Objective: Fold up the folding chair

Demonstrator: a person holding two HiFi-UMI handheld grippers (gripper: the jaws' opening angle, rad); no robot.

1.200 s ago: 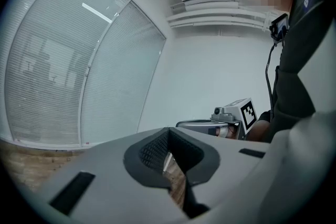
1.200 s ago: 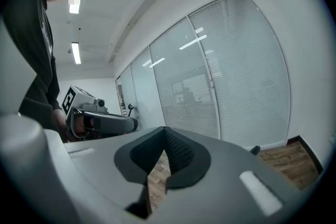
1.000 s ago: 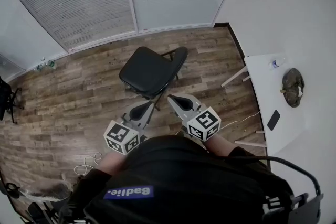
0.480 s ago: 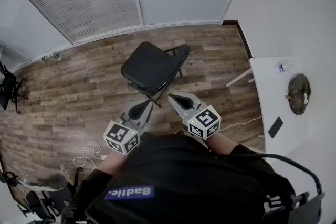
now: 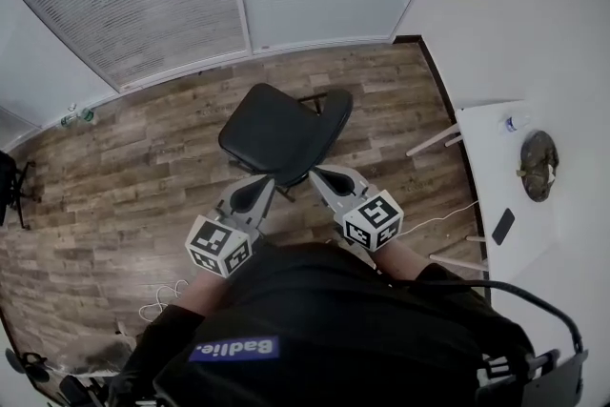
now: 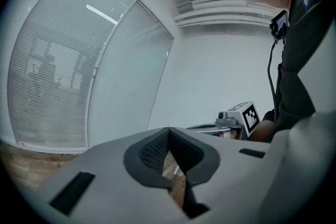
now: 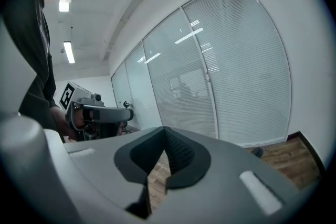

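Folding chair (image 5: 276,133) stands unfolded on the floor (image 5: 143,148), just ahead of me: I'm at the approach.
Left claw (image 5: 259,188) and right claw (image 5: 320,174) pressed together, empty; next, I reckon, spread them and take the seat's near edge.

The folding chair (image 5: 274,134) hides most of its legs under its seat. The round dark thing (image 5: 537,165) on the right table (image 5: 483,159) is too small to tell.
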